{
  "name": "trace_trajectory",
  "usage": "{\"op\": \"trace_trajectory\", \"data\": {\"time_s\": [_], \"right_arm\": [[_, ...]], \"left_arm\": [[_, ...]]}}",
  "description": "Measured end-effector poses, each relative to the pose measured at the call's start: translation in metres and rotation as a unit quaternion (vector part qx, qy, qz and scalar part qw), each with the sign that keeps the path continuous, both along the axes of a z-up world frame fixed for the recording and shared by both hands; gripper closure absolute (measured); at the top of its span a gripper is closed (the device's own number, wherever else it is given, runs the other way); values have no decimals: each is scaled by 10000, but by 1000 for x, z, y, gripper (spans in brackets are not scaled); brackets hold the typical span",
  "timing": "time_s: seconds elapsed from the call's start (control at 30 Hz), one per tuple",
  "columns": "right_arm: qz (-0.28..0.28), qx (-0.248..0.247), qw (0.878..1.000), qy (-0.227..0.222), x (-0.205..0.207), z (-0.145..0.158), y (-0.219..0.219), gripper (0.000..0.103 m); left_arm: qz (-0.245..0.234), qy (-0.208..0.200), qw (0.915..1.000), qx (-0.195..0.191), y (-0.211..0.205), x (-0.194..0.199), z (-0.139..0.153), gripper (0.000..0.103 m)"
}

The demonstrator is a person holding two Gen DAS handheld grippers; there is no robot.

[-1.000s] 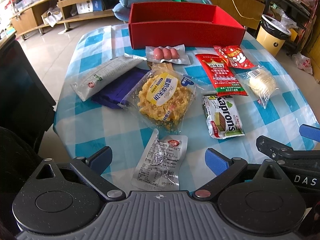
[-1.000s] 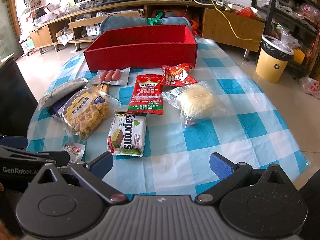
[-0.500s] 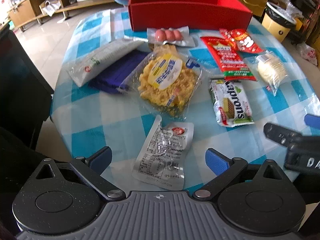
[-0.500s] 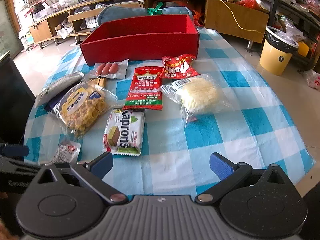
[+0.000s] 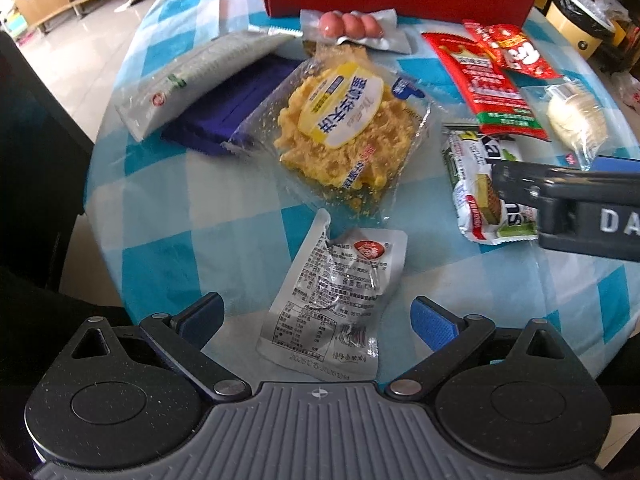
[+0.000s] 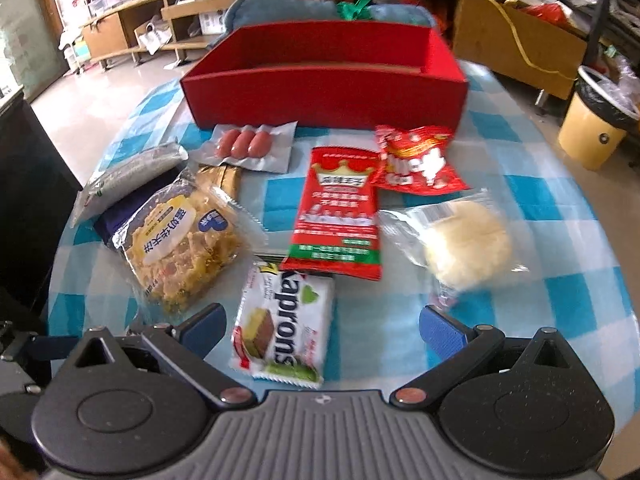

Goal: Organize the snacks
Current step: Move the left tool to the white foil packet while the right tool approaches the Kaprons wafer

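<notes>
I see a blue-and-white checked tablecloth (image 6: pixel 552 216) covering the table. Far right, a yellow bin (image 6: pixel 592 136) with a black liner stands on the floor. Wooden shelving (image 6: pixel 132 36) runs along the far left.

Bright daylight, fisheye-warped edges, slight motion blur

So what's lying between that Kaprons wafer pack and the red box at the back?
In the right wrist view, a long red-and-green sachet fills most of the stretch between the Kaprons wafer pack and the red box; beyond it is bare checked tablecloth.
</notes>
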State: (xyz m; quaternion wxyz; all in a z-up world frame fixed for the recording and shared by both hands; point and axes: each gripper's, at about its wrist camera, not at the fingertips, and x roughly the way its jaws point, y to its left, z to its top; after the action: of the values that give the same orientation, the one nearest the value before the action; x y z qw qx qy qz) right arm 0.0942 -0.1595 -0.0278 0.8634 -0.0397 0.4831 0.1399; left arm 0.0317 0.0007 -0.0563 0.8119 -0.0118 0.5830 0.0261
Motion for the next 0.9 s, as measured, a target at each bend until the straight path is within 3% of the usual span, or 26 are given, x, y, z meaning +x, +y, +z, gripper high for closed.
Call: {"op": "trace_trajectory", "data": {"time_s": [0.37,0.7,0.77,0.9], "right_arm": [[133,-85,9990,414,25,-30,24,4],[536,-503,9965,391,27,-34,34,4],[596,-491,9964,360,25,-33,31,8],[612,-382,9971,236,17,-26,16,36]], "left_arm": [[205,110,9995,-225,17,4,-9,0],[254,114,9995,-143,22,8,-11,0],[237,107,9995,-156,21,8,-11,0],[36,107,9999,-101,10,4,-10,1]]}}
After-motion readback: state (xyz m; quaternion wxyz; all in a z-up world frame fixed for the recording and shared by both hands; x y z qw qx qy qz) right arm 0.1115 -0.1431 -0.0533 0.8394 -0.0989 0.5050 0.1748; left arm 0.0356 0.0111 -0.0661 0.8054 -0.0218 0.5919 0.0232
